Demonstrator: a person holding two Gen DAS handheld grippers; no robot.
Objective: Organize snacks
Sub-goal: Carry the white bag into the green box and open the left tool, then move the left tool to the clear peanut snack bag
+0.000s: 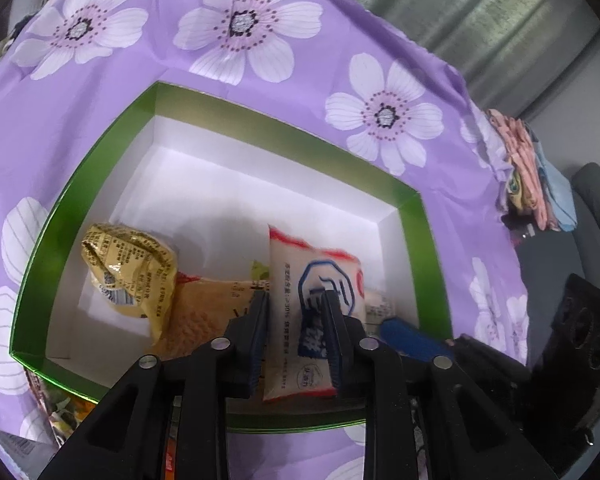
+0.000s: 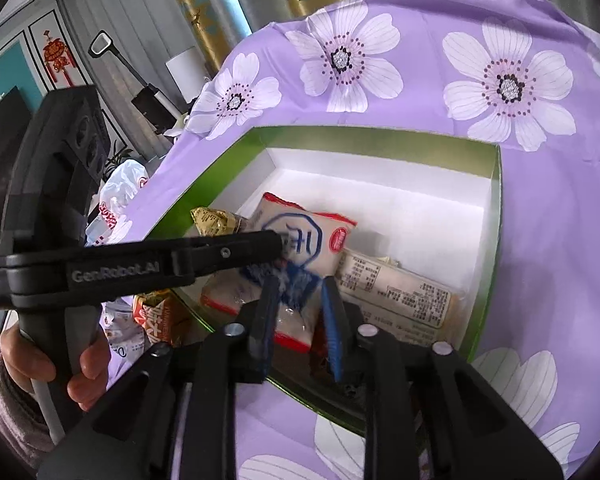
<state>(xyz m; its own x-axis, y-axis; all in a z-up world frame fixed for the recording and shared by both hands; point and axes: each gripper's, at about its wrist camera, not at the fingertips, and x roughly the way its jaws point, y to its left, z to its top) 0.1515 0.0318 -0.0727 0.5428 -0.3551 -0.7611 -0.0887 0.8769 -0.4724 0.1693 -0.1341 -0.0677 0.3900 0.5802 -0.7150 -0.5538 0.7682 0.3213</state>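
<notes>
Right now your left gripper (image 1: pixel 295 296) points down into the box (image 1: pixel 100 184), its jaws standing a narrow gap apart. A white packet (image 1: pixel 300 256) with blue print lies face up between and under the fingers. It is wider than the gap, and the pads do not look pressed on it, though blur on the right finger makes that hard to be sure of. Its top end reaches toward the box's middle and its bottom end lies by the near wall.

Your right gripper (image 2: pixel 300 282) also points down over the near wall, jaws narrowly parted. The lower, red-edged end of the white packet shows in the gap, blurred; the pads seem clear of it.

Just left of the white packet, from the left wrist view, a tan packet (image 1: pixel 208 308) lies flat, and a crumpled gold packet (image 1: pixel 132 272) rests partly on it, near the left wall. On the other side, a long pale packet (image 2: pixel 400 296) with a printed label lies along the floor. The far half of the box floor is bare white.

The box sits on a purple flowered cloth (image 1: pixel 172 68). An orange packet (image 2: pixel 160 316) and other wrappers lie on the cloth outside the near corner. Your hand (image 2: pixel 88 368) grips the left handle.
</notes>
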